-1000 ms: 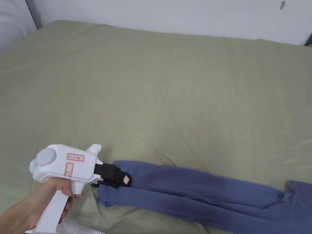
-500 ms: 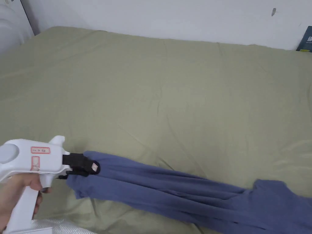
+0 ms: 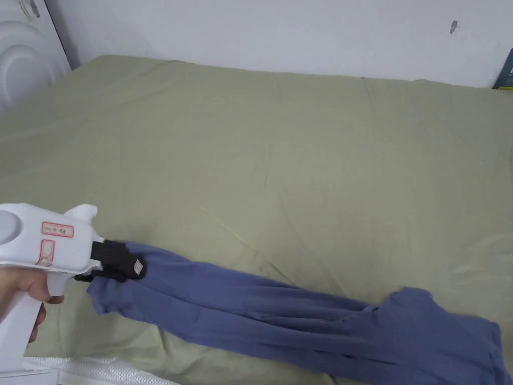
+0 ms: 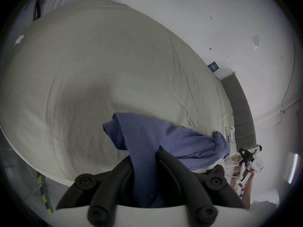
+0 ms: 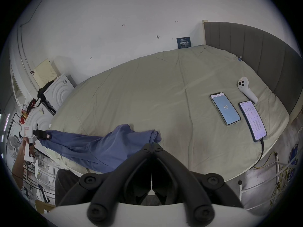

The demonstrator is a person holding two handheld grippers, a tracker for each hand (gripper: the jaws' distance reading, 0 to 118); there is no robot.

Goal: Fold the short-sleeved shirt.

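A blue short-sleeved shirt [image 3: 280, 316] lies pulled out into a long bunched strip along the front of the green bed [image 3: 280, 150]. My left gripper [image 3: 131, 268] is shut on the shirt's left end, and a hand holds its white body. In the left gripper view the blue cloth [image 4: 180, 140] passes between the left gripper's [image 4: 144, 153] jaws. My right gripper [image 5: 152, 146] is shut with nothing in it, just short of the shirt's [image 5: 98, 145] crumpled right end. The left gripper view has the right gripper [image 4: 244, 153] off the bed's edge, apart from the shirt.
Two phones [image 5: 225, 108] [image 5: 252, 120] and a white controller [image 5: 246, 89] lie on the bed near the grey headboard [image 5: 262, 58]. A white appliance [image 3: 25, 55] stands at the far left corner. The wall runs along the bed's far side.
My left gripper has moved left and slightly up with the shirt's end in it. The shirt has slid left along the bed, and its right end has come into the head view.
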